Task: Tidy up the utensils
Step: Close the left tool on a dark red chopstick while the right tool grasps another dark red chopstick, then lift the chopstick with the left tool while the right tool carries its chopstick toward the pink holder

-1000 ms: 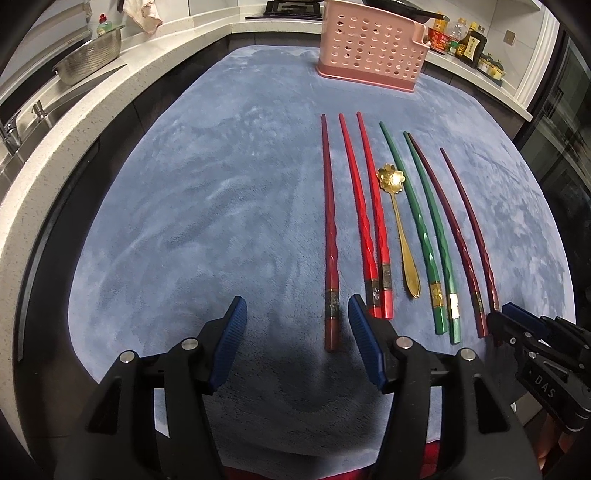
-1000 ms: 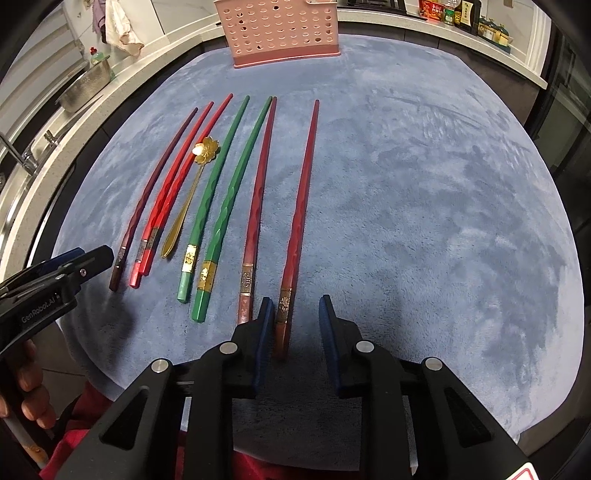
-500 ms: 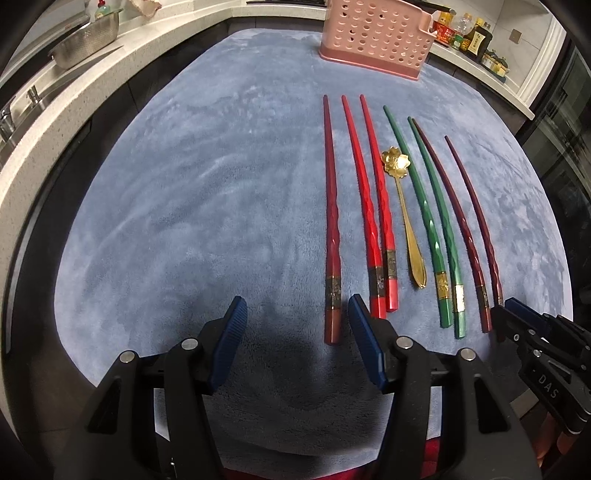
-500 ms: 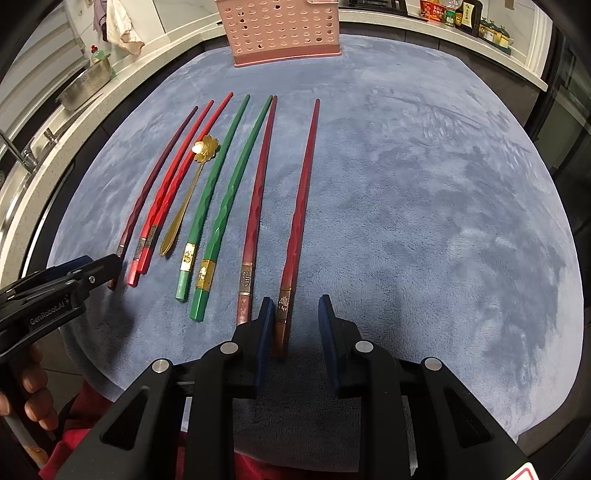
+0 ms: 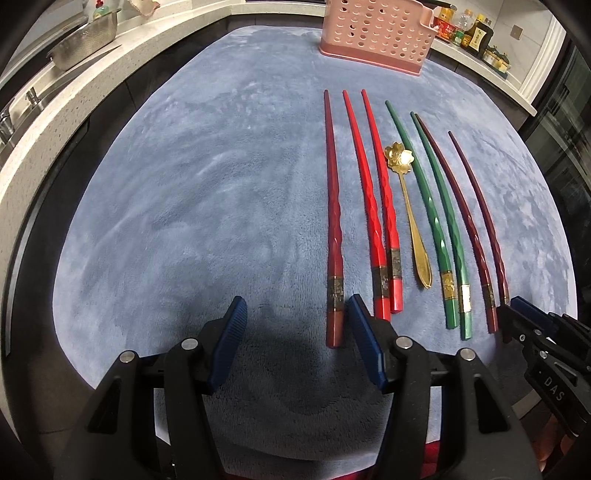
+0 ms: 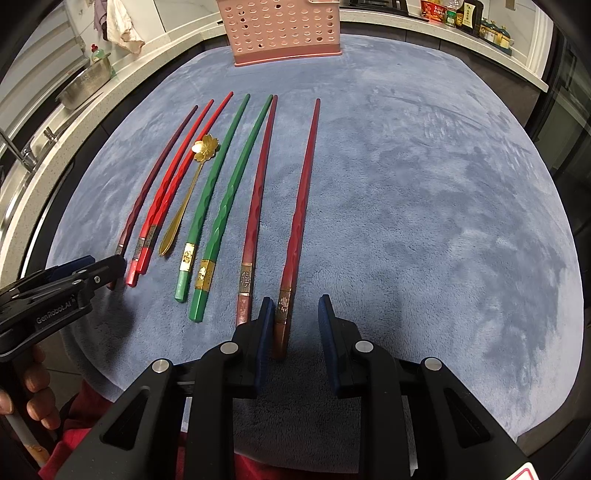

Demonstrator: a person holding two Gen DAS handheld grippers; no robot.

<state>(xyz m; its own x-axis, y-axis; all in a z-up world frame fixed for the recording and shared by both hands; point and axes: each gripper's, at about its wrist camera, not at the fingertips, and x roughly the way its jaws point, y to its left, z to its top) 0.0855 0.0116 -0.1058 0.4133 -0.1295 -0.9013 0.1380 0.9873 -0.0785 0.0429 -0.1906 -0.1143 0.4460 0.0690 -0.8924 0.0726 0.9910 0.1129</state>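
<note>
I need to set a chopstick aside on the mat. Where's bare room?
Bare mat lies left of the leftmost dark red chopstick, up to the pink basket, and right of the rightmost chopstick. The row around the gold spoon is crowded.

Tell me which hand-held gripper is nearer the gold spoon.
Left. The left hand-held gripper sits just left of the spoon handle's end; the right hand-held gripper is farther, past the green chopsticks.
</note>
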